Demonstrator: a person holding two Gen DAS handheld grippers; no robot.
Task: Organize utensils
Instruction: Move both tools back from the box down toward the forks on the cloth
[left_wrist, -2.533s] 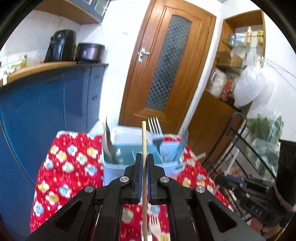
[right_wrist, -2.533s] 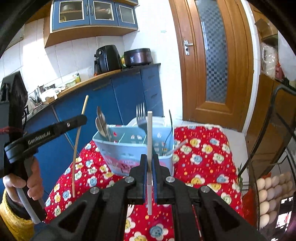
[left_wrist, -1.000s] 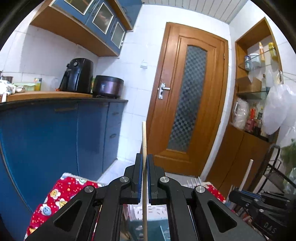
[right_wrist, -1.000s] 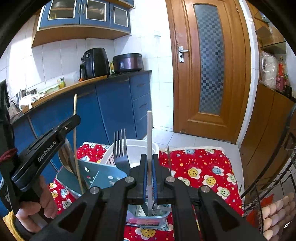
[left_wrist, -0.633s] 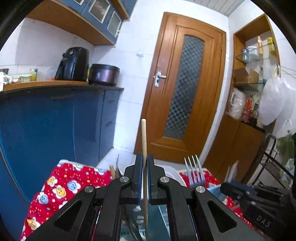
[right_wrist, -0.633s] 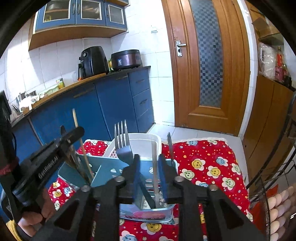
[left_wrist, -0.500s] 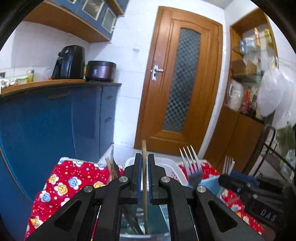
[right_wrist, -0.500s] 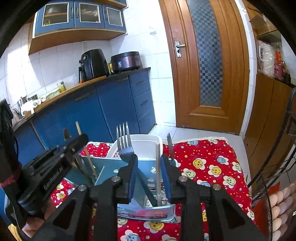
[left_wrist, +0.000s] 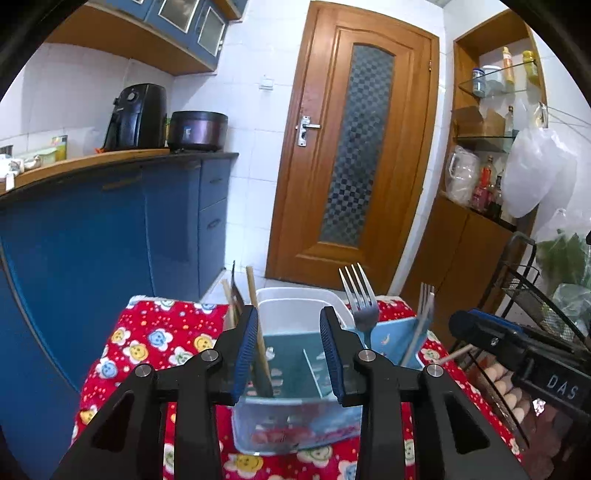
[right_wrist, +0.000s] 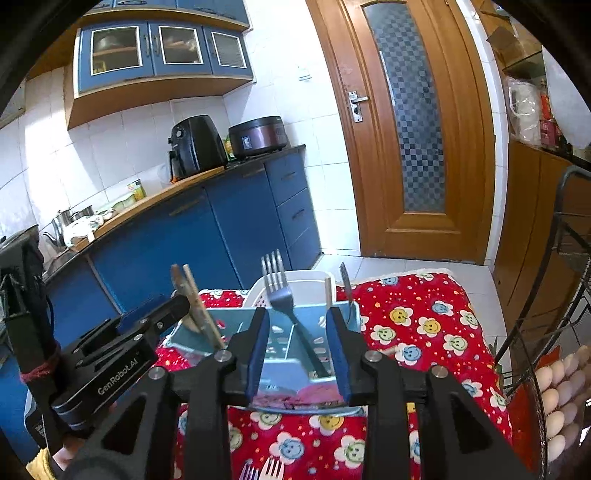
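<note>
A light blue utensil caddy (left_wrist: 295, 424) stands on a red flowered cloth (left_wrist: 155, 339). My left gripper (left_wrist: 290, 350) is open just above its near edge. A wooden chopstick (left_wrist: 258, 332) leans in the caddy's left compartment, free of the blue pads. A fork (left_wrist: 360, 306) stands tines up on the right. My right gripper (right_wrist: 299, 350) is open over the same caddy (right_wrist: 291, 387). A white chopstick (right_wrist: 328, 291) stands in it, with a fork (right_wrist: 282, 299) and wooden utensils (right_wrist: 195, 306).
A white basket (left_wrist: 295, 299) sits behind the caddy. Forks (right_wrist: 262, 470) lie on the cloth near me. Blue cabinets (left_wrist: 110, 236) run along the left. A wire rack with eggs (right_wrist: 561, 387) stands at the right. A wooden door (left_wrist: 351, 155) is behind.
Both grippers came down over the caddy and opened. The wooden chopstick left my left gripper and the white chopstick left my right gripper; both now stand in the caddy.
</note>
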